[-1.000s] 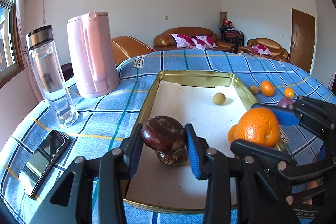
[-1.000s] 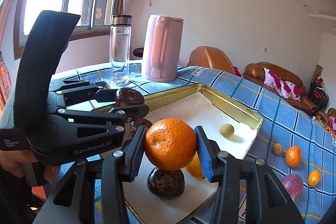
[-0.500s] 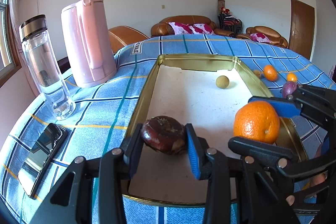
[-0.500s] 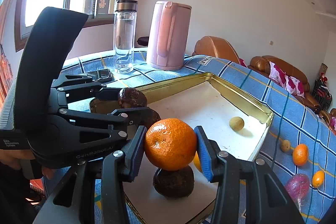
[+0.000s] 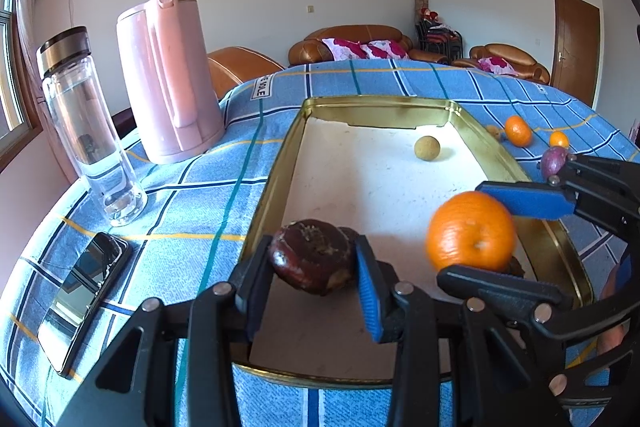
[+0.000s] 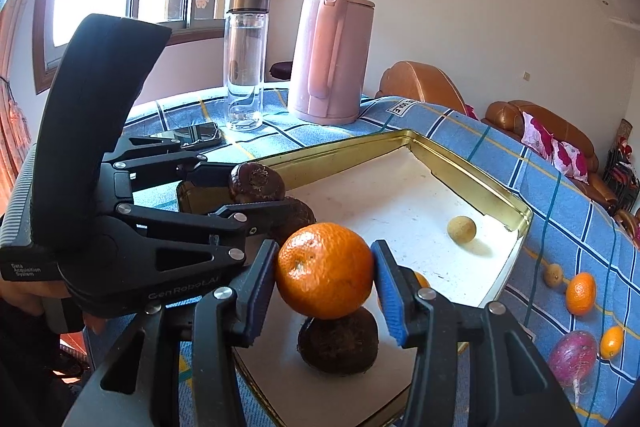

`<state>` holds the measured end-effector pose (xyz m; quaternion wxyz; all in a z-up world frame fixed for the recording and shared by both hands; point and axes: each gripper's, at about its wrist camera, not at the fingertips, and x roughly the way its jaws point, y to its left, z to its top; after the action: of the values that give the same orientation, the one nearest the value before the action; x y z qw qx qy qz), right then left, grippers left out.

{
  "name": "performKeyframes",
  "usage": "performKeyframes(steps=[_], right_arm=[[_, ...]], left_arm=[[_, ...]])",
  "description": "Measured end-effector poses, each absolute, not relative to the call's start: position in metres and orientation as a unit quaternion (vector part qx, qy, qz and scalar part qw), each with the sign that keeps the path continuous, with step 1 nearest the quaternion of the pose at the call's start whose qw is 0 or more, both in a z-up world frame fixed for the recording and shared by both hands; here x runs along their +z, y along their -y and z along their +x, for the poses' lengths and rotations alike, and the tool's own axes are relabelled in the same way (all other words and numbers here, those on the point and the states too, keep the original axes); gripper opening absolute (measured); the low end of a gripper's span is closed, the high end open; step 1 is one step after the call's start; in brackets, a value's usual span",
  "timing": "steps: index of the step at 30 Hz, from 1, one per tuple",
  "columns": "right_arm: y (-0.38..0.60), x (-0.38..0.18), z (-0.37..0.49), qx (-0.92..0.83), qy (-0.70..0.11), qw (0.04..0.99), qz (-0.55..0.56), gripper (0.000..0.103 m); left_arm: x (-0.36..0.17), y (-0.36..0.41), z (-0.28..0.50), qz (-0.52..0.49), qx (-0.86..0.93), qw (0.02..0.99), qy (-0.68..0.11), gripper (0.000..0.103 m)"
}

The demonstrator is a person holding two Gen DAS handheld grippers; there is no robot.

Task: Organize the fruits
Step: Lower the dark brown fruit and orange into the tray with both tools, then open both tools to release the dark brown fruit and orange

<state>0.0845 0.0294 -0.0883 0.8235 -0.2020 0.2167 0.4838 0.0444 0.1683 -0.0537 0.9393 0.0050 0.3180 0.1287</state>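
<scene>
My left gripper (image 5: pixel 314 269) is shut on a dark brown fruit (image 5: pixel 312 257) and holds it just above the near left corner of the gold tray (image 5: pixel 272 179). My right gripper (image 6: pixel 326 273) is shut on an orange (image 6: pixel 325 269) above the tray's near right part; it also shows in the left wrist view (image 5: pixel 471 230). Another dark brown fruit (image 6: pixel 338 341) lies in the tray (image 6: pixel 472 171) under the orange. A further one (image 6: pixel 298 215) lies beside the left gripper. A small tan fruit (image 5: pixel 427 148) lies at the tray's far end.
A pink kettle (image 5: pixel 168 87), a glass bottle (image 5: pixel 90 127) and a phone (image 5: pixel 80 291) stand on the blue checked cloth left of the tray. Two small oranges (image 6: pixel 581 293) (image 6: pixel 611 341), a purple fruit (image 6: pixel 572 357) and a small tan fruit (image 6: pixel 554 274) lie right of it.
Both grippers have lowered a little over the tray's near end with their fruits still held. Nothing was let go.
</scene>
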Motion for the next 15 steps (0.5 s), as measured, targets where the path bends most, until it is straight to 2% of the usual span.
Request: performKeyframes(steps=[4, 9, 13, 15], right_arm=[[-0.025, -0.086, 0.084, 0.479, -0.209, 0.829, -0.198, 0.059], [-0.016, -0.084, 0.083, 0.473, -0.203, 0.836, -0.193, 0.061], [0.002, -0.077, 0.083, 0.463, -0.193, 0.846, -0.180, 0.061], [0.016, -0.073, 0.085, 0.456, -0.188, 0.853, -0.171, 0.061]], left_arm=[[-0.053, -0.168, 0.042, 0.006, 0.129, 0.940, -0.317, 0.043], [-0.046, -0.167, 0.037, -0.002, 0.131, 0.944, -0.302, 0.059], [-0.037, -0.157, 0.033, -0.005, 0.127, 0.952, -0.279, 0.080], [-0.031, -0.149, 0.033, -0.007, 0.120, 0.955, -0.270, 0.083]])
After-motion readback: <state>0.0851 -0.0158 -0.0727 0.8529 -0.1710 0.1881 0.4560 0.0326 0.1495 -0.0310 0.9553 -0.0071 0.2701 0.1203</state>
